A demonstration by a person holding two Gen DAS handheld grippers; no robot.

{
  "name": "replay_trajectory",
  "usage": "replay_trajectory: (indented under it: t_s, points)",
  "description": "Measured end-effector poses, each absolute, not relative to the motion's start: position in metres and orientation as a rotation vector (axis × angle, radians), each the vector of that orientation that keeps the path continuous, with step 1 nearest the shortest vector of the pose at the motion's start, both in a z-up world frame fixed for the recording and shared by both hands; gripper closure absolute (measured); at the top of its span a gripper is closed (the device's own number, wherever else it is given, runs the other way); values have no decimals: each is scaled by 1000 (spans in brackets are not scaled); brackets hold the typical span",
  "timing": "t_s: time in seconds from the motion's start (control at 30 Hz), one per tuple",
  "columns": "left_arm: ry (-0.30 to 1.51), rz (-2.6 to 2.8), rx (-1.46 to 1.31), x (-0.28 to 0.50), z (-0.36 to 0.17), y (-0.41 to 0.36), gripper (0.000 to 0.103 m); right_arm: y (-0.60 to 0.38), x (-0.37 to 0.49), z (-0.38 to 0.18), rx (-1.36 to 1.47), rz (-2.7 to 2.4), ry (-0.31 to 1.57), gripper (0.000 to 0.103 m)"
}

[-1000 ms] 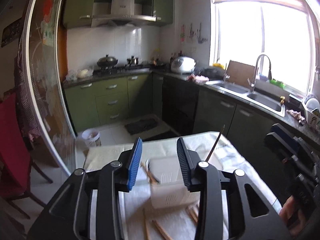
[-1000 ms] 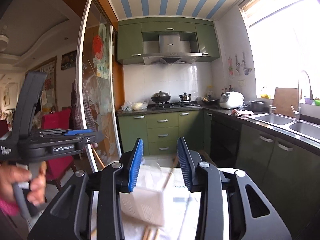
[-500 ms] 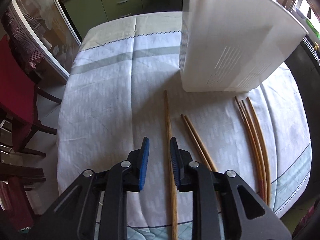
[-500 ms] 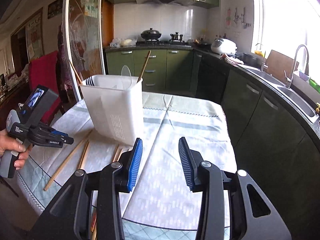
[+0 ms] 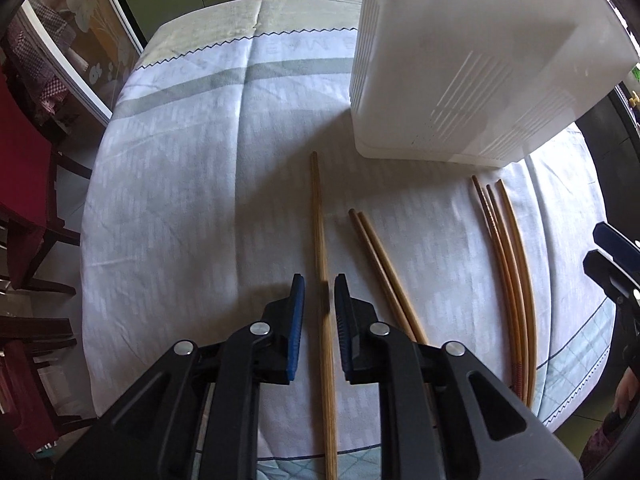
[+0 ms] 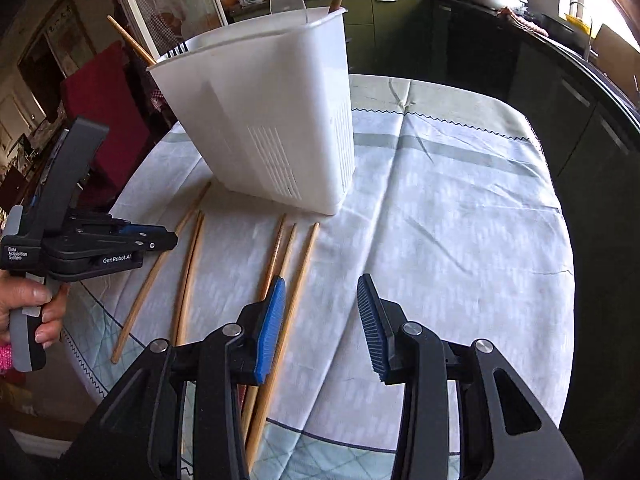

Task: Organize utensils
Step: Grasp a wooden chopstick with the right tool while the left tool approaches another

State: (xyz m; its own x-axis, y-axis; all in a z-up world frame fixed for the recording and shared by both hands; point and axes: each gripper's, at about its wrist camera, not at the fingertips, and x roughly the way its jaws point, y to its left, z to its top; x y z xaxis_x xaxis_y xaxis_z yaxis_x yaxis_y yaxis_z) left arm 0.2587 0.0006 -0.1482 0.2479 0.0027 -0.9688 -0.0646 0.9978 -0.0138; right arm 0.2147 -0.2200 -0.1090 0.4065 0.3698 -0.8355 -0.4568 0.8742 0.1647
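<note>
A white plastic utensil holder (image 5: 472,60) stands on the round table; it also shows in the right wrist view (image 6: 272,120), with a chopstick, a fork and a spoon inside. Several wooden chopsticks lie on the cloth. My left gripper (image 5: 319,300) straddles one long chopstick (image 5: 318,220), jaws narrowly apart on either side of it, low over the cloth. A pair of chopsticks (image 5: 380,268) lies to its right, and a bundle of three (image 5: 508,260) further right. My right gripper (image 6: 322,312) is open and empty above the cloth, beside the three chopsticks (image 6: 292,264).
The round table has a white patterned tablecloth (image 5: 180,200). A red chair (image 5: 24,184) stands at the left edge. Dark green kitchen cabinets (image 6: 460,32) run behind the table. The left gripper shows from the side in the right wrist view (image 6: 120,240).
Both grippers have come down from looking across the kitchen to looking at the table. My left gripper has moved in close and lower around the long chopstick.
</note>
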Motion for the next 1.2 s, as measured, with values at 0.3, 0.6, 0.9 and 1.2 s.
replay_trajectory:
  t_s: [0.3,0.6,0.9,1.2]
  points:
    - [1336,21,-22,253,-152,1,96,-197,236,-132,-149,509,1142,83]
    - [1341,16,-30,237,-153,18,96,-184,253,-152,-135,505,1207,83]
    - [1348,42,-18,243,-152,14,86,-155,247,-154,-263,456,1195,91]
    - [1324,30,-41,245,-151,17,97,-152,235,-143,-204,489,1171,96]
